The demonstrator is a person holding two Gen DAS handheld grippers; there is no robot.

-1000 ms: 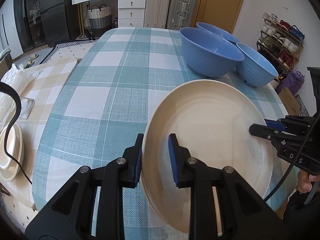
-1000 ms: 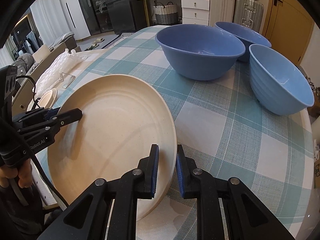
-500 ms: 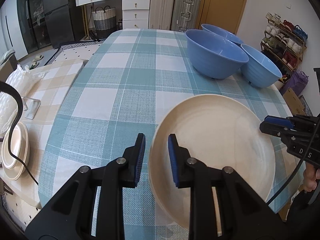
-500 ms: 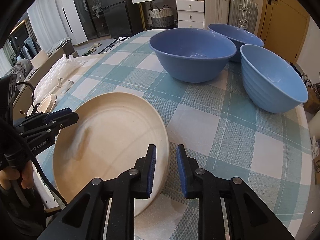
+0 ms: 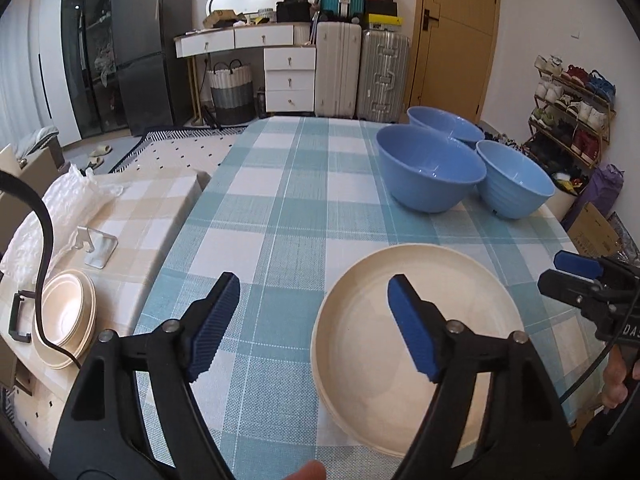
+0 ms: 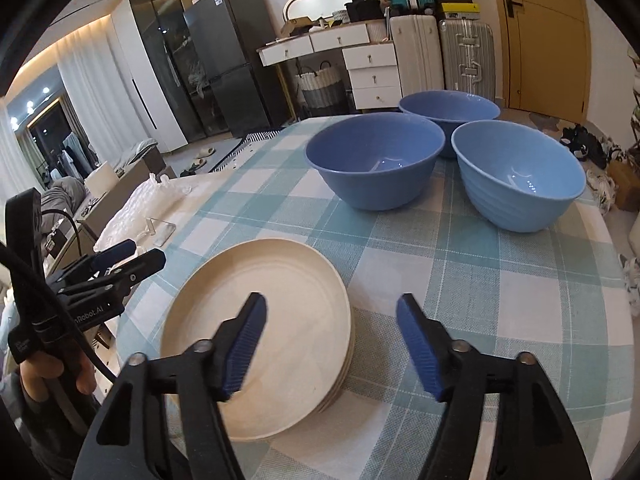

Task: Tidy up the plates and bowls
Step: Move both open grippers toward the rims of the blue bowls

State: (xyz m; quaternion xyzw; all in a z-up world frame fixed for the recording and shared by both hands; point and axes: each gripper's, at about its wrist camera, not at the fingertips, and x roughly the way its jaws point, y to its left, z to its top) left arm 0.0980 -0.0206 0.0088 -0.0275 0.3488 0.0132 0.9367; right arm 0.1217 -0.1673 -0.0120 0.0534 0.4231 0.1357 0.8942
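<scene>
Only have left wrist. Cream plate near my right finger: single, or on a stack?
Observer: On a stack. Right wrist shows the cream plate sitting on several more plate rims.
Operator: Is the right gripper clear of it?
Observer: Yes. Its jaws are opening, wide apart, and neither pad touches the plate.
Operator: Is the ribbed blue bowl empty?
Observer: Yes. Right wrist looks straight into it: only glare inside.

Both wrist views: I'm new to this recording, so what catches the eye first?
The cream plate stack lies at the near edge of the checked table, with nothing gripping it. Three blue bowls cluster at the far right. Each claw, left and right, is opening above the plates, empty.
</scene>
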